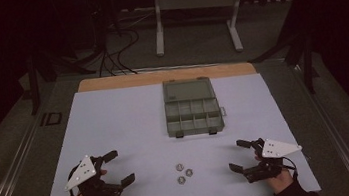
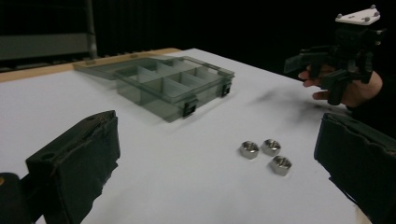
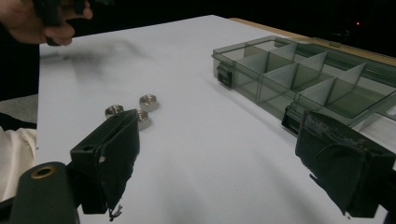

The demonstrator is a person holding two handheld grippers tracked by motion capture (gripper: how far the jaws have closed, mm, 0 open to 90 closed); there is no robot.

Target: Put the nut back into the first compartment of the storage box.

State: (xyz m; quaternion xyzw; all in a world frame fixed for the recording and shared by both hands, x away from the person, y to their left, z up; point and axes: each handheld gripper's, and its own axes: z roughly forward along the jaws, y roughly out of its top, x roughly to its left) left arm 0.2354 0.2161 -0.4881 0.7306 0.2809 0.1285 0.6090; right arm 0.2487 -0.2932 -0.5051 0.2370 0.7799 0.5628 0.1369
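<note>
We see the white worktop [image 1: 116,135] with an open grey compartment box [image 1: 192,107] at its far middle, lid flat behind it. Left gripper [image 1: 115,168] sits low at the near left, fingers [image 2: 77,163] spread wide, nothing between them. Right gripper [image 1: 240,155] sits at the near right, fingers [image 3: 109,156] also wide apart, empty. Three hex nuts [image 1: 184,172] lie clustered on the worktop between both grippers, near the front edge, untouched.
</note>
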